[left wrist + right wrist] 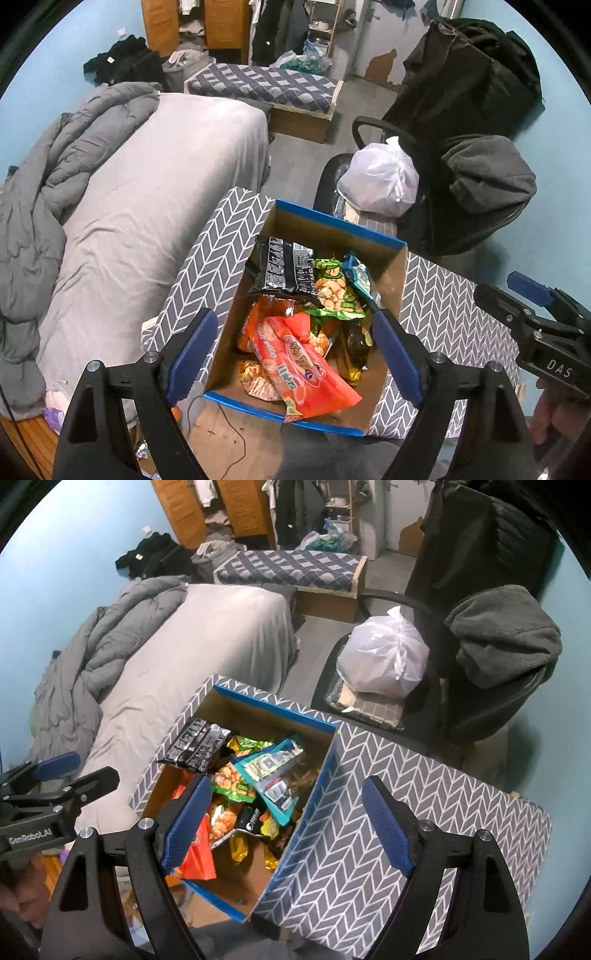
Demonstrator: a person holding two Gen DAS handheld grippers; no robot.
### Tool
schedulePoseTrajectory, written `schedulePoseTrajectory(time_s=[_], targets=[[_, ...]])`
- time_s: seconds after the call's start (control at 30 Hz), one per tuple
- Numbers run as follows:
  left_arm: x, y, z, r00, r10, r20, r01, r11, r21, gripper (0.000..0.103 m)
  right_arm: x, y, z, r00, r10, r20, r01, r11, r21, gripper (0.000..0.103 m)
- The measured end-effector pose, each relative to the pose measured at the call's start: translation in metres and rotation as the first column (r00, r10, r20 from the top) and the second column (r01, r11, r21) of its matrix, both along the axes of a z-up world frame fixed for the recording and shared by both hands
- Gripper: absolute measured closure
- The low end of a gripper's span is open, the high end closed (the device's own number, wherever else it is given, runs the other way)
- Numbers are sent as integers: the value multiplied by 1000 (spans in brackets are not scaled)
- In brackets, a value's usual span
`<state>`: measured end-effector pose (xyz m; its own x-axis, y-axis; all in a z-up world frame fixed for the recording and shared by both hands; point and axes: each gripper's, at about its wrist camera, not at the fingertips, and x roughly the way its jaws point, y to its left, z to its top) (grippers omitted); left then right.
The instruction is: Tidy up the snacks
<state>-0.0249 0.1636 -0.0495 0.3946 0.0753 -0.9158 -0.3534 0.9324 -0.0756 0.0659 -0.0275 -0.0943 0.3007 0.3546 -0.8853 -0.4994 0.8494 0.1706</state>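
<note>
Grey herringbone cloth covers the table (pixel 388 805), and on it sits the cardboard box (pixel 291 218) with its blue rim, the biggest thing in play. Inside, the snacks lie in a loose heap: a long orange biscuit pack (pixel 295 365) slanting toward the near edge, a black packet (pixel 284 269) propped against the far left wall, a green-trimmed cracker bag (pixel 334 288) beside it, and a teal pouch (pixel 273 775) tilted toward the right wall. Smaller gold wrappers peek out underneath.

Left gripper (pixel 295 354) hangs right over the box, jaws spread wide, nothing between them, framing that orange pack. Right gripper (pixel 288 830) hovers over the box's right wall, also gaping and empty.

Judgement call: every snack in view sits in the box, jumbled rather than lined up. That fits packets just dropped in as well as packets waiting to be sorted out, so the stage stays open. Any grab at the crinkly orange pack would want a pinch across its narrow width.
</note>
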Motion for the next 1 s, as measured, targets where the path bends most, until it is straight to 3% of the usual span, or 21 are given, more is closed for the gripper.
schedulePoseTrajectory(time_s=[1.0], targets=[[-12, -43, 28, 999, -30, 42, 28, 997, 67, 16, -13, -35, 16, 999, -32, -6, 33, 999, 24, 19]])
